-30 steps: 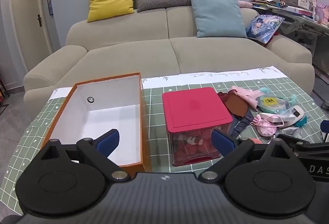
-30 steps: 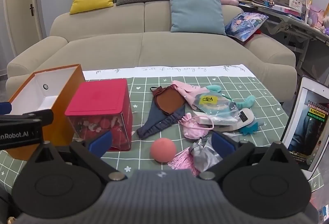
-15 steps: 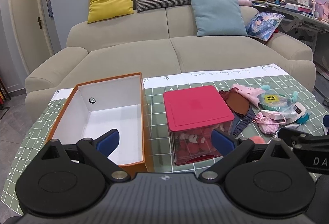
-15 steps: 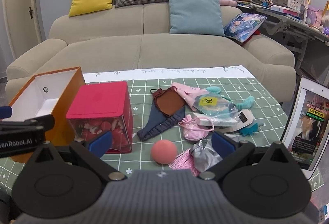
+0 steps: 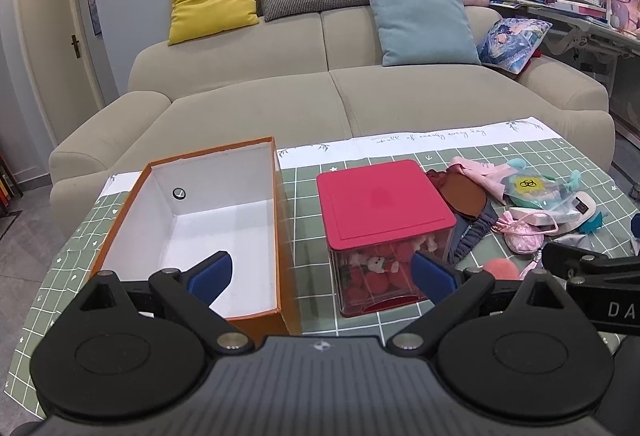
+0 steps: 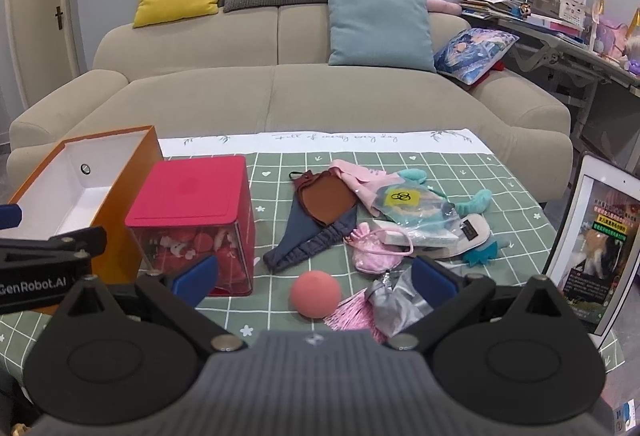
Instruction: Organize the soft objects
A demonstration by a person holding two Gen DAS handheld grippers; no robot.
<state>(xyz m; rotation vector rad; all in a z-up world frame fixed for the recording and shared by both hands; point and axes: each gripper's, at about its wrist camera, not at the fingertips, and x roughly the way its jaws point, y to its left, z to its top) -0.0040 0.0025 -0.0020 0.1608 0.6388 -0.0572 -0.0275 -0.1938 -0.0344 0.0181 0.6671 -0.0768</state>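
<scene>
An open orange box (image 5: 208, 220) with a white inside stands at the table's left; it also shows in the right wrist view (image 6: 76, 188). Beside it stands a clear box with a red lid (image 5: 382, 204), also seen in the right wrist view (image 6: 192, 192), with red plush items inside. A pile of soft things lies to the right: a brown and navy cloth (image 6: 320, 212), a pink pouch (image 6: 374, 248), a teal plush in a clear bag (image 6: 416, 204), a coral ball (image 6: 315, 293), a pink tassel (image 6: 352, 314). My left gripper (image 5: 322, 272) is open above the near edge of both boxes. My right gripper (image 6: 314, 276) is open above the ball.
A green checked cloth (image 6: 280, 164) covers the table. A beige sofa (image 6: 280, 88) with cushions stands behind it. A tablet (image 6: 592, 248) leans at the table's right edge. A cluttered desk (image 6: 560, 32) is at the far right.
Both grippers have drawn slightly back and up from the table; the objects look a little farther off. Nothing on the table has moved. Both stay open.
</scene>
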